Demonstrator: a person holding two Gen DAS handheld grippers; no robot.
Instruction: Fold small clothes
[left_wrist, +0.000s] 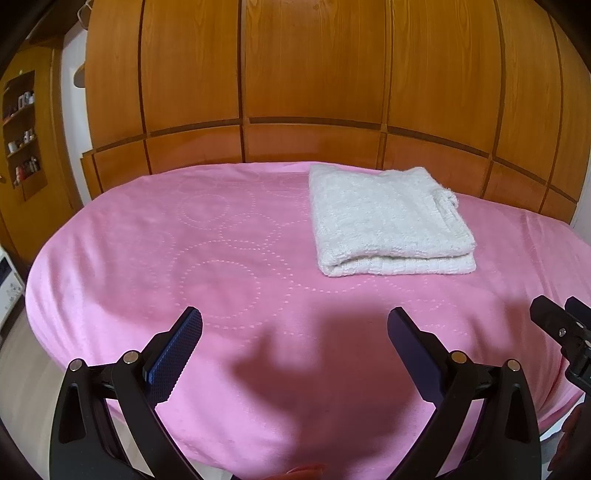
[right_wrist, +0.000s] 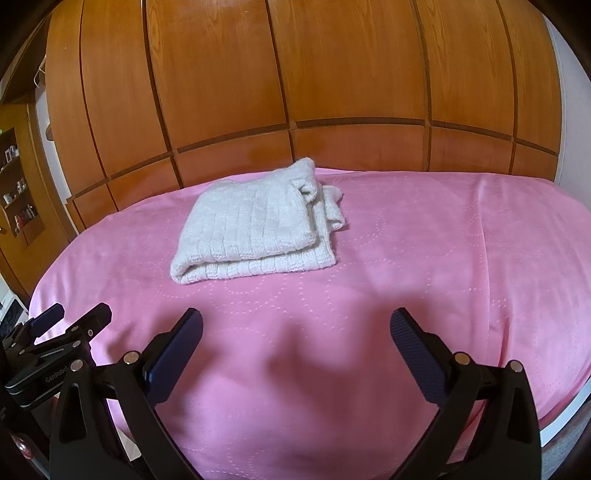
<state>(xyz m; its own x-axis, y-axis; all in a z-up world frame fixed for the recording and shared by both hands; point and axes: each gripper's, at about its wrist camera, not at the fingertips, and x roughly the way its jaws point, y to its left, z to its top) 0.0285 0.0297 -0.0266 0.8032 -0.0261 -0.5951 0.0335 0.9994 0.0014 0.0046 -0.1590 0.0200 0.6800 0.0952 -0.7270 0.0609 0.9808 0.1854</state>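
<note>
A white knitted garment (left_wrist: 388, 221) lies folded in a neat rectangle on the pink blanket (left_wrist: 221, 240), toward the far side. It also shows in the right wrist view (right_wrist: 251, 225), with a loose part bunched at its right end. My left gripper (left_wrist: 294, 321) is open and empty, held above the near part of the blanket, well short of the garment. My right gripper (right_wrist: 295, 321) is open and empty too, beside the left one. Each gripper shows at the edge of the other's view: the right one (left_wrist: 557, 325) and the left one (right_wrist: 70, 321).
The pink blanket (right_wrist: 443, 258) covers a bed. A wooden panelled wardrobe (left_wrist: 314, 92) stands right behind it. A shelf niche with small bottles (left_wrist: 22, 129) is at the far left. The bed's near edge (right_wrist: 569, 413) drops off at lower right.
</note>
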